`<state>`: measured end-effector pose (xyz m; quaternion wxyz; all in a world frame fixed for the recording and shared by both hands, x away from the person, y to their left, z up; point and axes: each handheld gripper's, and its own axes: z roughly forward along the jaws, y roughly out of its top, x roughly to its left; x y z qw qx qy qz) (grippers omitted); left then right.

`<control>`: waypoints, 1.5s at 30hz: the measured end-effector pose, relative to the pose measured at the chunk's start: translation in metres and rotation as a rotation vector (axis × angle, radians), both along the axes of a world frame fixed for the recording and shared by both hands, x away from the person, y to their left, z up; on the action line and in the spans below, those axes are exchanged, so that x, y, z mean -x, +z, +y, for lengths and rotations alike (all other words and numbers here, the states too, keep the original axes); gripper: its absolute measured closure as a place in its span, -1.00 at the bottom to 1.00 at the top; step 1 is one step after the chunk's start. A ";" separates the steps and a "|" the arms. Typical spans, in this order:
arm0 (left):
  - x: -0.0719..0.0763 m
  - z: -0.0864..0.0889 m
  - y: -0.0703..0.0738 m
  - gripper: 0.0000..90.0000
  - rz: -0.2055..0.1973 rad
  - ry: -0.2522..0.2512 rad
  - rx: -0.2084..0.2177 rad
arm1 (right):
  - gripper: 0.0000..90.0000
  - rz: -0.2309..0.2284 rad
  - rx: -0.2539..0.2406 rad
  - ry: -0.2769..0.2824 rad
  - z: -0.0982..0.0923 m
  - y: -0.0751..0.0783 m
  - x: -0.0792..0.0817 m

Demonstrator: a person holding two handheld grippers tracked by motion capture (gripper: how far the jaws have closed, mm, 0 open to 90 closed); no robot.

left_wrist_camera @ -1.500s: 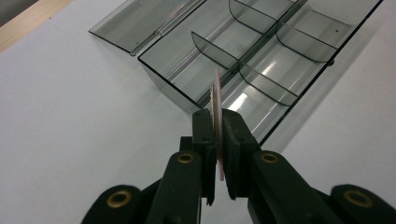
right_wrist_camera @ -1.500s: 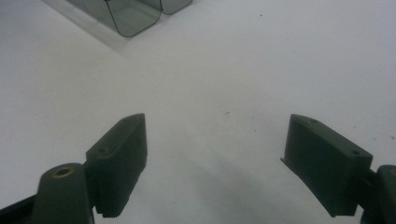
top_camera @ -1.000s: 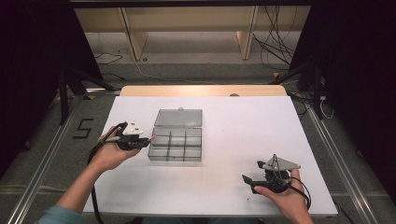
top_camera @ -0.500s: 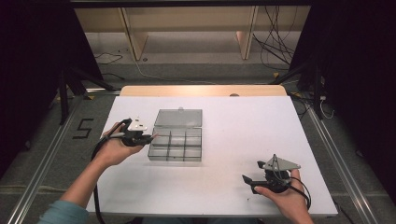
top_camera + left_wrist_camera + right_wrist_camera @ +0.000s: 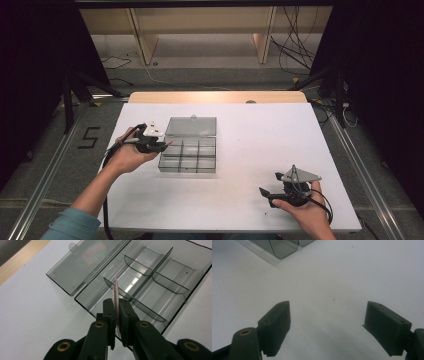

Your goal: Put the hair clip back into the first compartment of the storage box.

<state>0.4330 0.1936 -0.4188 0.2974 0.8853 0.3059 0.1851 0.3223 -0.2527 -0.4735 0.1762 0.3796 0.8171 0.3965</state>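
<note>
Left gripper (image 5: 116, 306), jaws pinching a thin flat card (image 5: 116, 293) on edge, long axis pointing into the open clear compartment box (image 5: 175, 302), just over its near-left cell. Right gripper (image 5: 327, 327), jaws spread and empty, resting near right, well apart.

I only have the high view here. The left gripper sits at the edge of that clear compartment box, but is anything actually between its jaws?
Observer: Yes. The left gripper is shut on a thin flat card, held on edge.
Operator: Where is the card relative to the box?
Observer: Its tip is above the near corner compartment of the open box, beside a curved divider.
Operator: Anything in the compartments?
Observer: They look empty; the lid lies flat, hinged open.
Operator: And the right gripper?
Observer: The right gripper is open over bare white table, nothing between its jaws.
</note>
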 end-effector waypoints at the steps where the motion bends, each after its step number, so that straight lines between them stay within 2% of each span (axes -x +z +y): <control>1: 0.000 -0.001 0.000 0.87 0.000 0.001 0.002 | -0.51 -0.002 0.001 0.000 0.000 0.000 0.000; 16: -0.009 -0.008 -0.001 0.87 0.011 -0.005 -0.020 | -0.51 0.001 0.003 0.004 0.000 0.000 0.000; 33: -0.021 -0.018 -0.011 0.87 0.033 -0.012 -0.051 | -0.51 -0.004 -0.001 -0.001 0.000 0.000 0.000; 40: -0.026 -0.020 -0.014 0.87 0.046 -0.010 -0.082 | -0.51 -0.002 -0.001 0.003 -0.001 0.000 0.000; 45: -0.029 -0.023 -0.014 0.87 0.045 -0.011 -0.090 | -0.51 -0.002 -0.001 0.004 0.000 0.000 0.000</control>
